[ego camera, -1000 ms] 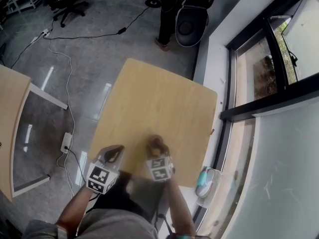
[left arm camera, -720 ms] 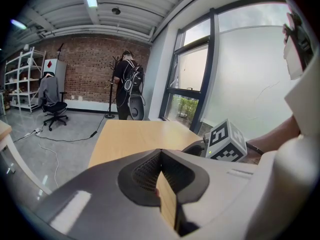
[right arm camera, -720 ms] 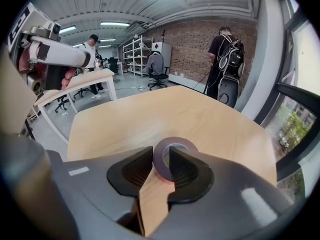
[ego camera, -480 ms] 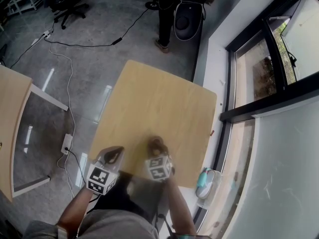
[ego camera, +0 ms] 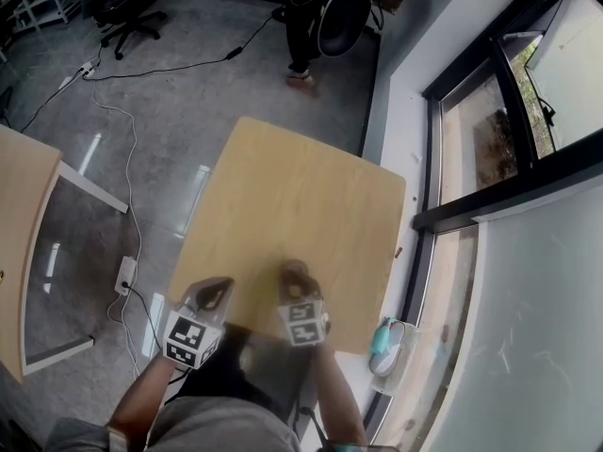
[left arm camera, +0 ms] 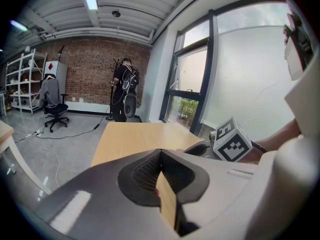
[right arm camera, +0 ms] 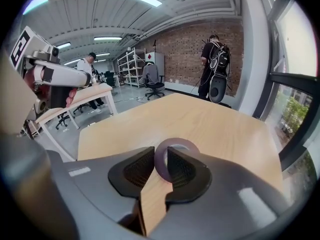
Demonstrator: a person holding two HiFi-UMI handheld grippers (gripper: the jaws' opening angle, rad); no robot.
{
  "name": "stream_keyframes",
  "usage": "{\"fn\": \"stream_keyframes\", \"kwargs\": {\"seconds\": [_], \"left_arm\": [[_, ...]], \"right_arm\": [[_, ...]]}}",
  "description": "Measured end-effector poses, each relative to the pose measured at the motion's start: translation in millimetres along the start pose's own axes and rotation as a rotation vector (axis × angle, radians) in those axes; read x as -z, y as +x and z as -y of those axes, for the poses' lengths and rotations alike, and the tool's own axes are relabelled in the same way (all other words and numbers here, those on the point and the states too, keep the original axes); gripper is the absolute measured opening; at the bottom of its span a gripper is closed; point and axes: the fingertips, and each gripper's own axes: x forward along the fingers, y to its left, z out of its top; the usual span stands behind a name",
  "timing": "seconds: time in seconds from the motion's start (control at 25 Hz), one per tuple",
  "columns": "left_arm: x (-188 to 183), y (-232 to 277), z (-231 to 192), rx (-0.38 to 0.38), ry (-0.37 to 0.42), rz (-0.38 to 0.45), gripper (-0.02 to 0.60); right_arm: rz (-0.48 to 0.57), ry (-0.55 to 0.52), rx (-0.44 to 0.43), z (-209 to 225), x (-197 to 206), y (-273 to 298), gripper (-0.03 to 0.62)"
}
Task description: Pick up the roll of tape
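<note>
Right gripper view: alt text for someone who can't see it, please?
The right claw is closing its jaws on the near rim of a purple roll of tape on a wooden table; a brick wall stands behind.

Left gripper (ego camera: 215,290): grey shell (left arm camera: 85,199), black ribbed pads (left arm camera: 145,173), black-and-white marker cube (ego camera: 191,337). Grey garment (ego camera: 212,428) at bottom left.

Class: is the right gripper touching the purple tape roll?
Touching. Right gripper view: the right gripper, jaws closing, pinches the purple tape roll by its wall.

the left gripper (left arm camera: 160,156) points across the wooden table (left arm camera: 130,136), jaws touching at the tips.
</note>
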Motion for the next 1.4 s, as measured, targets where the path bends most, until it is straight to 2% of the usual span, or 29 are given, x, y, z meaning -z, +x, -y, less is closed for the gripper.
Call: {"fn": "stream_keyframes", "kwargs": {"seconds": [0.28, 0.64, 1.0, 1.16, 1.4], "left_arm": [[-11, -9, 5, 0.000, 0.011, 0.030, 0.000], [-29, -35, 19, 0.011, 0.023, 0.086, 0.000], [-53, -66, 47, 0.034, 0.056, 0.152, 0.000], [-65, -81, 62, 0.039, 0.073, 0.194, 0.000], [-80, -114, 85, 0.036, 0.098, 0.255, 0.000]], "right_arm": [[0.068, 0.037, 0.010, -2, -19, -26, 0.095], [0.207, 0.062, 0.021, -20, -52, -86, 0.095], [0.384, 0.106, 0.017, -44, -77, -164, 0.095], [0.482, 0.086, 0.035, -53, -85, -201, 0.095], [0.575, 0.150, 0.064, -61, -90, -254, 0.095]]}}
